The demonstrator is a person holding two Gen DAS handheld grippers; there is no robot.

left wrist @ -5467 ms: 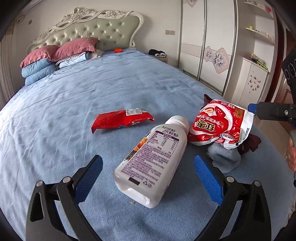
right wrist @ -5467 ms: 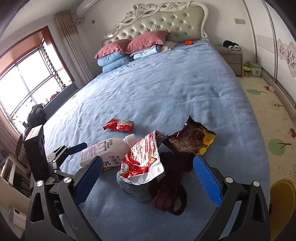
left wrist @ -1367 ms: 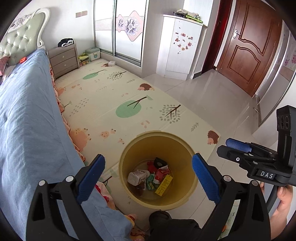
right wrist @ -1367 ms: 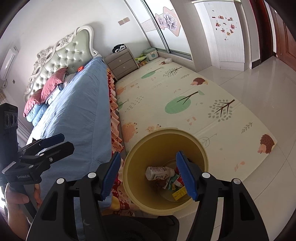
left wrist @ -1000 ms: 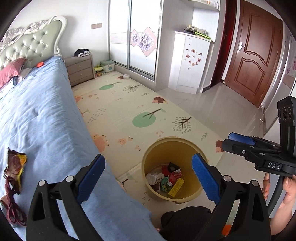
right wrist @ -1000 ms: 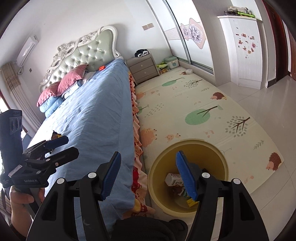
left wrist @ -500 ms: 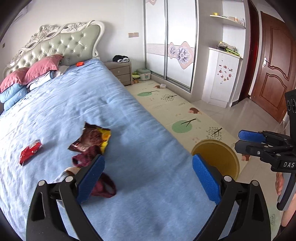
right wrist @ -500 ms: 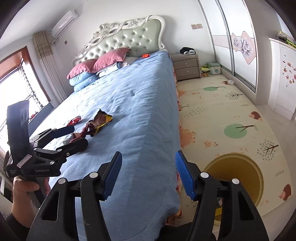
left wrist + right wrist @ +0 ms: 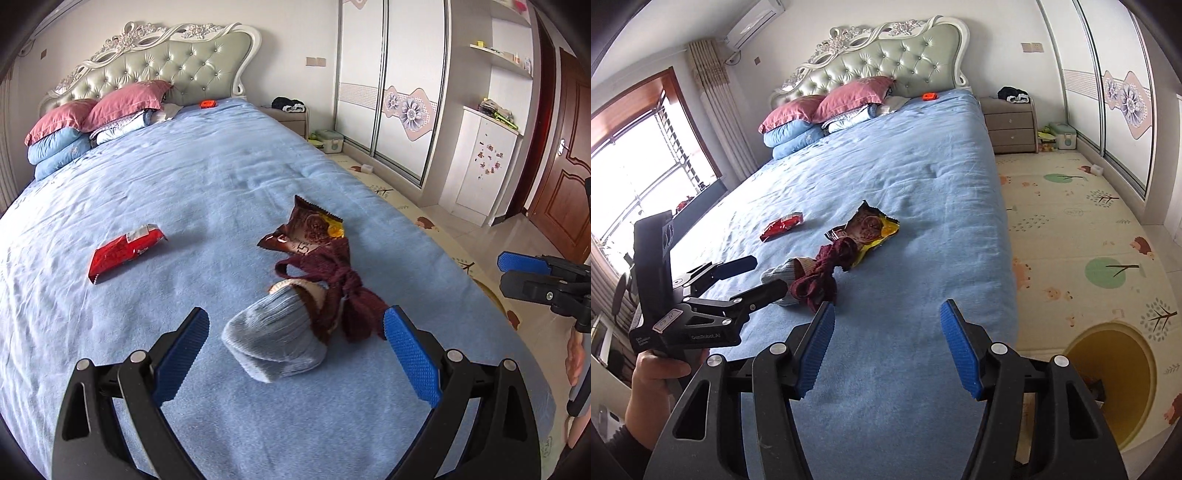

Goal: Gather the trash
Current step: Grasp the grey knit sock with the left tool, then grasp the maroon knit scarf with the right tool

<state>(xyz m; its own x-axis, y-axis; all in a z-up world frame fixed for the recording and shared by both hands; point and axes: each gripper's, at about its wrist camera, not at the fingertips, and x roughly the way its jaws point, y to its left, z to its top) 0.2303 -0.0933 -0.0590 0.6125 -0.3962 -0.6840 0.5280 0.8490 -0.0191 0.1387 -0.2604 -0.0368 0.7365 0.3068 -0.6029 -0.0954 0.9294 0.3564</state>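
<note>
On the blue bed a red snack wrapper (image 9: 125,249) lies left, and a brown and yellow snack bag (image 9: 306,230) lies in the middle; both also show in the right wrist view, wrapper (image 9: 782,225) and bag (image 9: 868,229). My left gripper (image 9: 295,350) is open and empty, just above a light blue sock (image 9: 273,338) tangled with a maroon sock (image 9: 334,280). My right gripper (image 9: 887,349) is open and empty over the bed's near right edge. The yellow trash bin (image 9: 1123,354) stands on the floor at the right.
Pillows (image 9: 96,110) and a tufted headboard (image 9: 166,62) are at the far end. A nightstand (image 9: 1010,125), sliding wardrobe (image 9: 391,85) and brown door (image 9: 565,158) line the right side. A play mat (image 9: 1082,229) covers the floor. A small orange item (image 9: 207,104) lies near the pillows.
Both grippers swung from the bin back over the bed. The bottle and the red-white bag seen earlier on the bed are gone from it. The left gripper has come closer to the socks.
</note>
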